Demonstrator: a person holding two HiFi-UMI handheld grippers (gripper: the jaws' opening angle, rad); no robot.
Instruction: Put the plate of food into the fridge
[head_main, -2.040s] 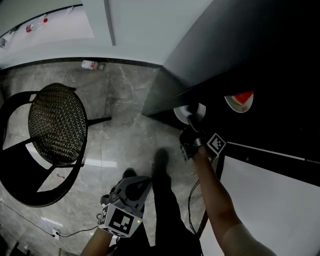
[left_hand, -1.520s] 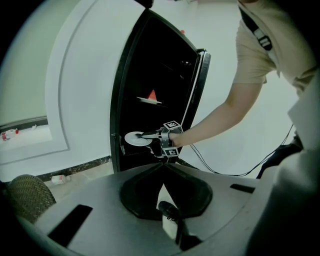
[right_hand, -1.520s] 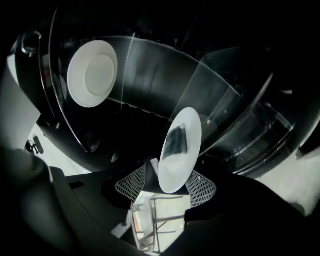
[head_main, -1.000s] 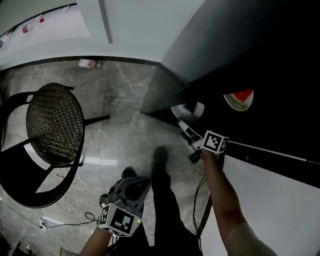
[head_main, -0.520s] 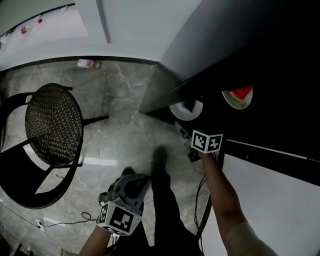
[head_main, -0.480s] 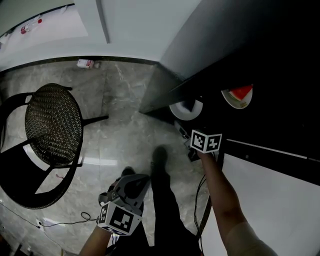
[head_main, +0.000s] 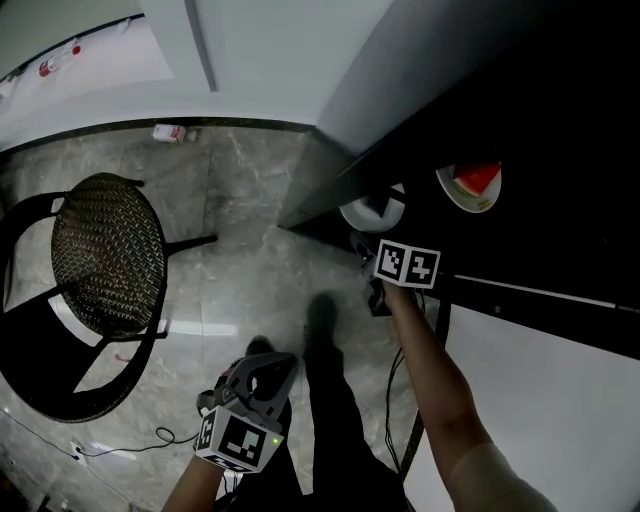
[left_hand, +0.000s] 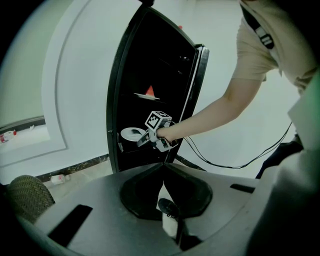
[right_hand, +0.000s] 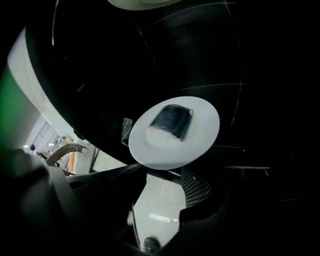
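Note:
A white plate (right_hand: 175, 131) with a dark piece of food (right_hand: 171, 120) rests on a low shelf inside the dark fridge (head_main: 520, 120). The head view shows the plate (head_main: 372, 212) just beyond my right gripper (head_main: 362, 248). In the right gripper view, my right gripper (right_hand: 165, 175) stands open and tipped downward. The plate's near rim lies just ahead of its fingertips, with floor showing through the gap. The left gripper view shows the same plate (left_hand: 131, 133) and the right gripper (left_hand: 141, 141) at the fridge opening. My left gripper (left_hand: 162, 165) is shut and empty, and it hangs low by the person's legs (head_main: 272, 362).
A second plate with a red wedge of food (head_main: 470, 187) sits on a higher fridge shelf. A black wicker chair (head_main: 105, 250) stands on the marble floor at left. A small bottle (head_main: 172, 132) lies by the wall. Cables (head_main: 398, 400) trail near the fridge's foot.
My right gripper has drawn back a little from the plate and tipped further downward, its marker cube now facing up. The plate stays on the shelf. The left gripper has not moved.

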